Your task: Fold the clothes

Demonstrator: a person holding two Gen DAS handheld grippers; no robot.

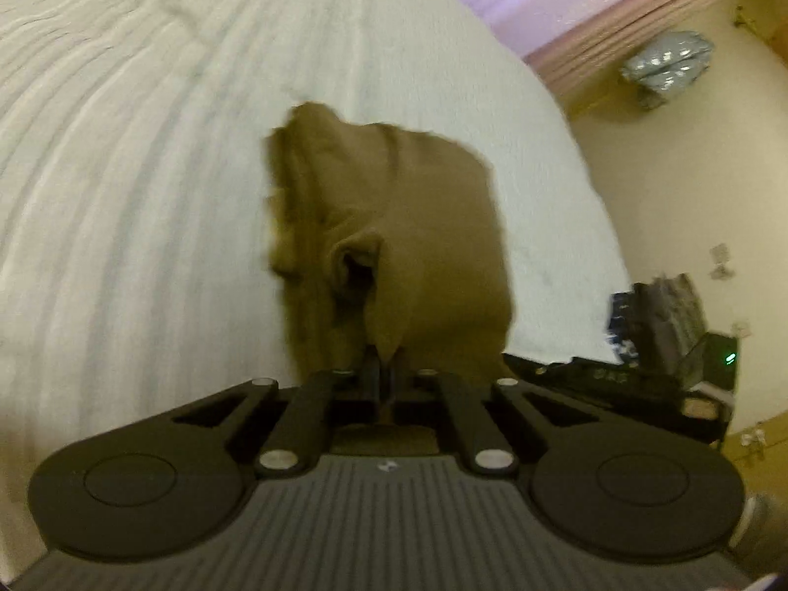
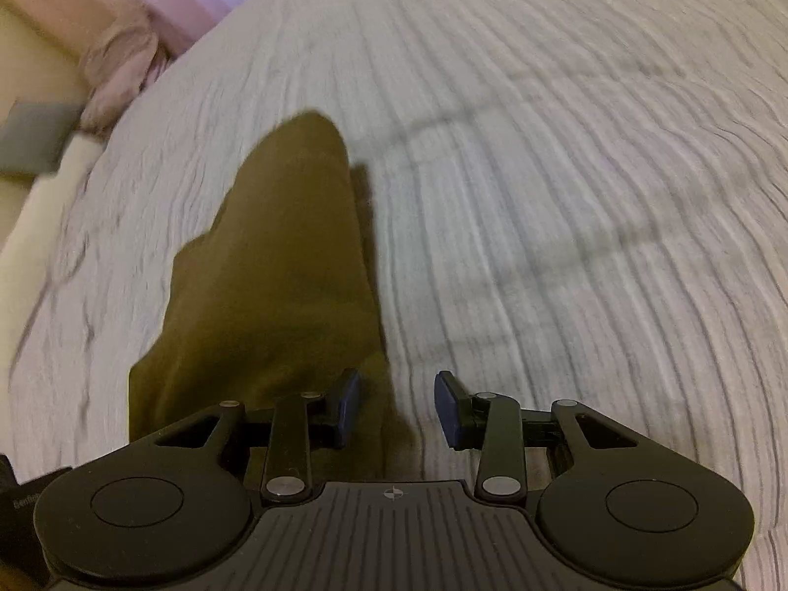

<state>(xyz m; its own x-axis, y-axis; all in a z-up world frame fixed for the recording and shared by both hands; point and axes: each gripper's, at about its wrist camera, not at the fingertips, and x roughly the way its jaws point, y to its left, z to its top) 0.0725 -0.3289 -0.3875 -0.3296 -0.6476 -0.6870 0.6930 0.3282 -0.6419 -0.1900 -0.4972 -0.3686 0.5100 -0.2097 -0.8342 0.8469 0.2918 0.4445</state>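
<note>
An olive-brown garment (image 1: 389, 226) lies bunched on a white bed. In the left wrist view my left gripper (image 1: 385, 367) is shut, its jaws pinched together on a fold of the garment's near edge, and the cloth rises in a pucker just beyond them. In the right wrist view the same garment (image 2: 276, 266) stretches away as a long flat tongue on the left. My right gripper (image 2: 396, 409) stands open above the garment's right edge, its left fingertip (image 2: 347, 406) over the cloth and the right one over the bedspread, with nothing pressed between the pads.
The ribbed white bedspread (image 2: 566, 172) fills both views. Pink curtains (image 1: 591, 10) and a yellow wall (image 1: 665, 187) lie beyond the bed. A dark stand with devices (image 1: 665, 344) sits at the bed's right side. A pinkish pillow (image 2: 123, 69) lies at the bed's far left corner.
</note>
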